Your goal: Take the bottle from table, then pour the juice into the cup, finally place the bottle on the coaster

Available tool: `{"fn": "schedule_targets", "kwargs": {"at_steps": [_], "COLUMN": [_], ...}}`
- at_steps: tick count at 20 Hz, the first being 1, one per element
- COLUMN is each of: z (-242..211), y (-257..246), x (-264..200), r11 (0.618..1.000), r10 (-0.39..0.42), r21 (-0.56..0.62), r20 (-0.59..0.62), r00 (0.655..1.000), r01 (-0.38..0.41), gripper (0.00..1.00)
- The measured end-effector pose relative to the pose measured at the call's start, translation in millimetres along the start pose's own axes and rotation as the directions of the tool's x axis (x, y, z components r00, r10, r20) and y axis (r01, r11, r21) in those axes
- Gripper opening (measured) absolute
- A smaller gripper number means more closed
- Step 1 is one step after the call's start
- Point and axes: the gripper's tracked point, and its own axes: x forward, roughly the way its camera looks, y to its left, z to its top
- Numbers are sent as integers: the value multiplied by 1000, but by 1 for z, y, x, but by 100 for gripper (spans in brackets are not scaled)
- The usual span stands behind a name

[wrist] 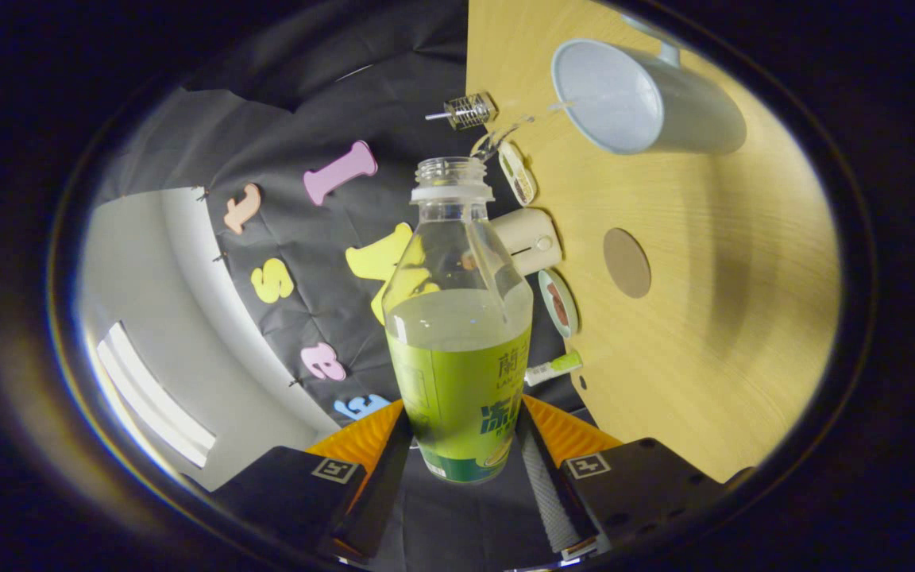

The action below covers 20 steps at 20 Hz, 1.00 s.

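Bottle point(457, 334) sits clamped between the tool's point(461, 457) two fingers, both pressing on its lower labelled body. Cap is off, neck open. Pale juice fills it to roughly half, liquid surface sitting just above the green label. Whole view is rolled, so the desk point(704, 334) appears as a wooden plane standing beside the bottle; bottle is lifted clear of it, booth wall cloth behind it.

Cup point(640, 99), a light mug with a handle, rests on the desk beyond and to one side of the bottle mouth, well apart from it; its opening faces the camera and the inside looks empty. Coaster point(627, 262), a round brown disc, lies flat on the desk between cup and fingers, bare.

Along the desk edge, just behind the bottle: small wire cage item point(467, 111), a flat oval item point(518, 172), a cream cylinder point(527, 241), a round lidded tin point(559, 302), a small green-capped tube point(554, 367).
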Motion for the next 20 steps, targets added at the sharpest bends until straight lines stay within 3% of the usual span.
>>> {"fn": "schedule_targets", "kwargs": {"at_steps": [20], "z": [-8], "y": [20], "x": [8], "r11": [992], "r10": [78], "r21": [104], "r20": [8], "r00": [997], "r01": [-78], "gripper": [79]}}
